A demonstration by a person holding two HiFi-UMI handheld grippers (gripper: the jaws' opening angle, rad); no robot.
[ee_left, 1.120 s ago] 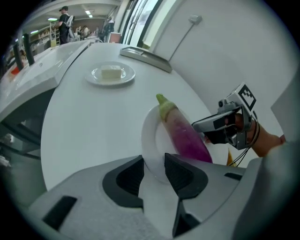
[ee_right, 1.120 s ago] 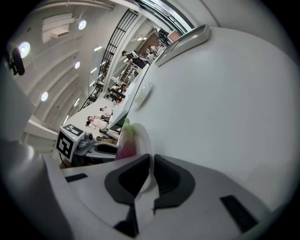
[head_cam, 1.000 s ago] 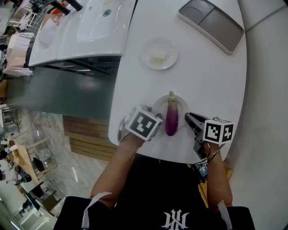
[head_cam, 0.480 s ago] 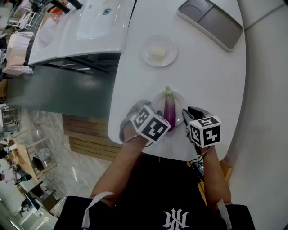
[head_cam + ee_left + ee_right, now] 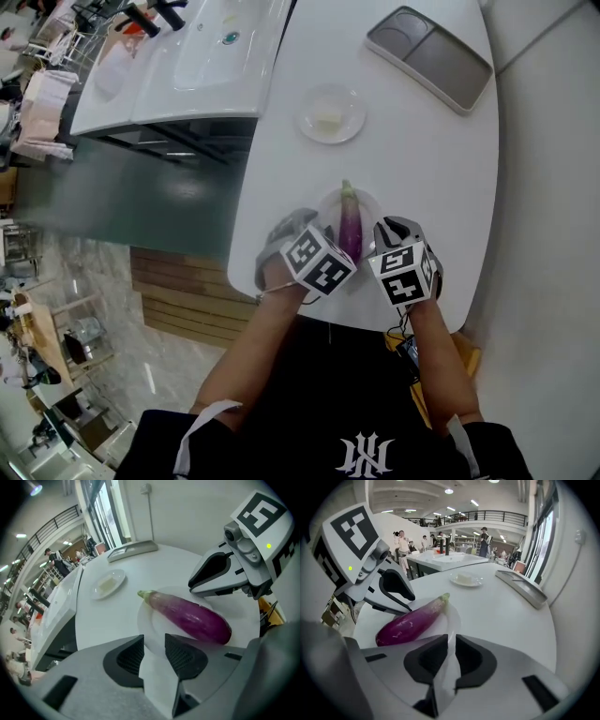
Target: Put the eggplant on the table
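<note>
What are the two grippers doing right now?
Left gripper: open, closing around the round white plate's rim.
Right gripper: open, closing around the same plate's other side.

eggplant (image 5: pixel 350 230): glossy purple skin, smooth, bright highlights; cap dull green
plate (image 5: pixel 367 200), under it: white, smooth, looks glazed
small plate (image 5: pixel 349 124), upper centre: white, slight shine
table (image 5: pixel 441 178): white, smooth, soft sheen, no grain
tray (image 5: pixel 429 58), upper right: grey, matt, paler rim
slats (image 5: pixel 178 295), lower left of the table: wood, matt, brown
floor (image 5: pixel 84 272), left: veined stone look, polished, reflective
</note>
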